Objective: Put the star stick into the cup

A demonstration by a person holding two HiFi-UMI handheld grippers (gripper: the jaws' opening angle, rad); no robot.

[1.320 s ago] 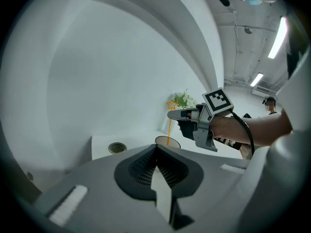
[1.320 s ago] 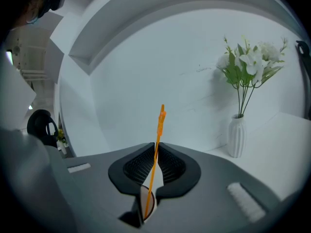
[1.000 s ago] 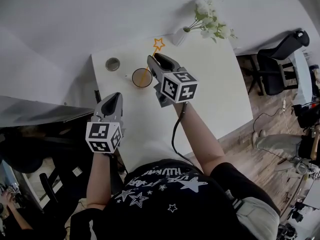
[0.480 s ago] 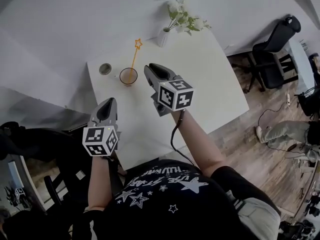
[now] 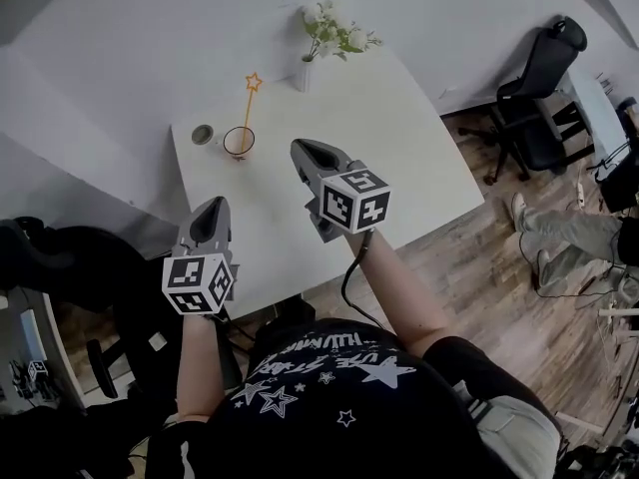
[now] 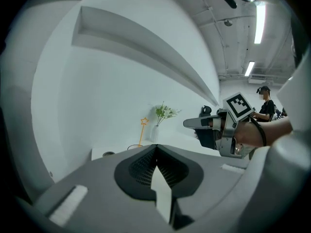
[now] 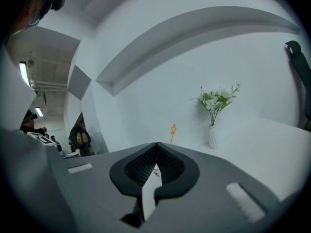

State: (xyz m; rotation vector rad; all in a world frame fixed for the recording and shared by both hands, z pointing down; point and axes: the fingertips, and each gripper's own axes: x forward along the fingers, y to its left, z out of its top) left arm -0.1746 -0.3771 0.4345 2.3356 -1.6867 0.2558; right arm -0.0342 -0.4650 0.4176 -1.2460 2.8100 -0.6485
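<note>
Looks down on a white table (image 5: 399, 158) that is now smaller and higher in the frame than a second ago, slid toward the upper left, with more wood floor (image 5: 479, 257) showing at the right. Holds the right gripper (image 5: 303, 150) over the middle of the table, backed off from the cup (image 5: 238, 142) and now well apart from it, after sitting just beside its rim a second ago. Shows that gripper's jaws brought together from wide apart, pads meeting with nothing between them in the right gripper view. Keeps the left gripper (image 5: 214, 211) at the table's near left edge, lower left of centre, much as before, jaws together and empty as well. Leaves the vase of flowers (image 5: 306, 70) at the top of the frame, further left than earlier. Places the cup in the upper left, near the table's far left corner, free of both grippers. Finds the star stick (image 5: 247, 108) standing in that cup, lower end inside, leaning on the rim, star end up toward the wall, as it already did a second ago. Notes a small round tin (image 5: 203, 134) just left of the cup. Reads as a release finished: stick let go, gripper withdrawn, jaws closed on nothing. Suggests the task is done, provided the cup does not tip, with nothing left but resting the grippers.
</note>
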